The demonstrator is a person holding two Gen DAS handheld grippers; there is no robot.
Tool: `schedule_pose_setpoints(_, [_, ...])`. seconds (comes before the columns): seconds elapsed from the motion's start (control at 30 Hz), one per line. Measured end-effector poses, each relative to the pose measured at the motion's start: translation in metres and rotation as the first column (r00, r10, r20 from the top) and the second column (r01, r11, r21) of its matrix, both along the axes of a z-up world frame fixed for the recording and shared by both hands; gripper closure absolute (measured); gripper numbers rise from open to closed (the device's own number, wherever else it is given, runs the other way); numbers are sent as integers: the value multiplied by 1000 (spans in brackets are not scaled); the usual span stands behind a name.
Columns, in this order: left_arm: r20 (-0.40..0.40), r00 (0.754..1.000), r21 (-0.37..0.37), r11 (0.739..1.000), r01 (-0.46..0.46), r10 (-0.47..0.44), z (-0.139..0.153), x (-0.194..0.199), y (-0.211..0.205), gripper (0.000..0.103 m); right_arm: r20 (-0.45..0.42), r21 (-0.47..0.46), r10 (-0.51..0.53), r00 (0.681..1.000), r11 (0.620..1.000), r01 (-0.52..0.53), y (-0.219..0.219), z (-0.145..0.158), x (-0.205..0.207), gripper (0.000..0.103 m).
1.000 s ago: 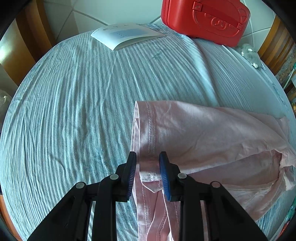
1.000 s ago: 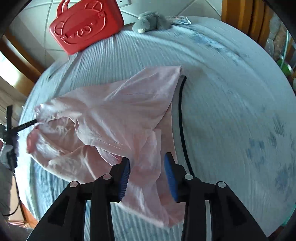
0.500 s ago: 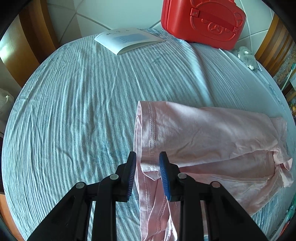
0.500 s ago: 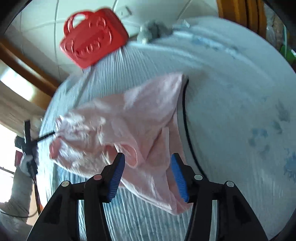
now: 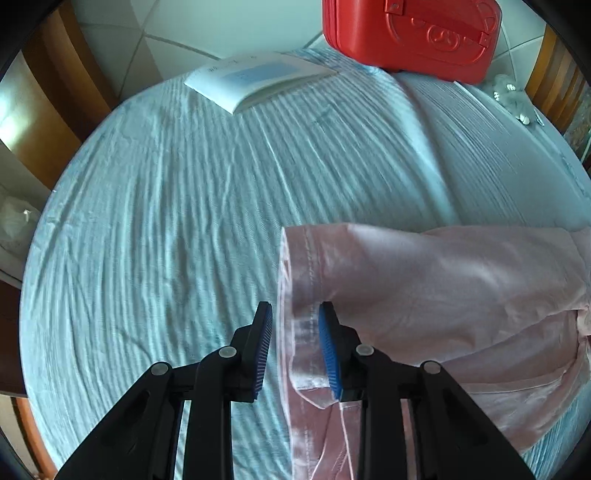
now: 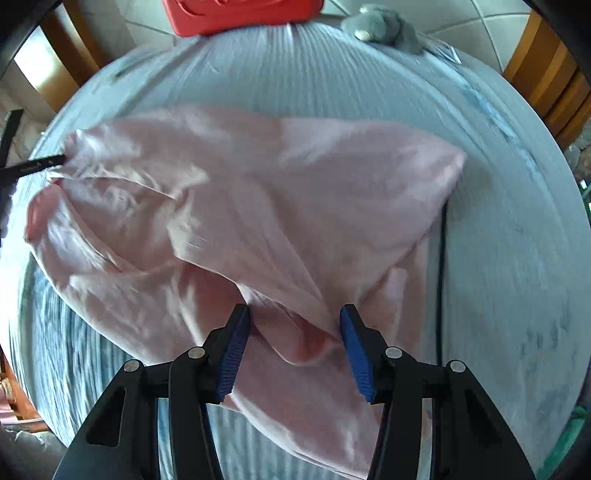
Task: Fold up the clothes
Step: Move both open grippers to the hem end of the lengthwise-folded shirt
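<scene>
A pink garment (image 5: 436, 284) lies crumpled on a blue striped cloth (image 5: 166, 221). My left gripper (image 5: 293, 347) has its hemmed edge between the blue pads; the jaws stand slightly apart around the fabric. In the right wrist view the same garment (image 6: 258, 206) spreads wide, and my right gripper (image 6: 293, 350) is open with a fold of it between the fingers. The left gripper's tip shows at the garment's far left corner (image 6: 40, 164).
A red plastic case (image 5: 410, 33) stands at the back of the table, also in the right wrist view (image 6: 240, 14). A white booklet (image 5: 255, 79) lies back left. A grey soft toy (image 6: 384, 27) sits back right. A black cord (image 6: 441, 280) runs along the garment's right side. Wooden chairs surround the table.
My right gripper has opened wider and swung over the garment, now facing it squarely. My left gripper has drawn the hem back slightly and its jaws have parted a little.
</scene>
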State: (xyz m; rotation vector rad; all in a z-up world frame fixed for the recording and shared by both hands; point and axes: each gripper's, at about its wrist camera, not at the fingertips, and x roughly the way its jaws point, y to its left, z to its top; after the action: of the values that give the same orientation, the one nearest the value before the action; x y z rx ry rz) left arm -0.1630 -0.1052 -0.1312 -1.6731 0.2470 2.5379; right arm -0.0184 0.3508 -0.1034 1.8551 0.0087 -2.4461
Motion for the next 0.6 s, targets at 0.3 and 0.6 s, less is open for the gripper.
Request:
schedule_pose_setpoints(0.3, [-122,978,140,978,-152,169,70,109,89,76,-197,-115,173,965,974,-198,94,53,11,53])
schedule_pose_setpoints(0.6, [-56,755,181,750,-636,654,46,222,292,76,-294,-142,649,702,696,-703,150,20,-53,53])
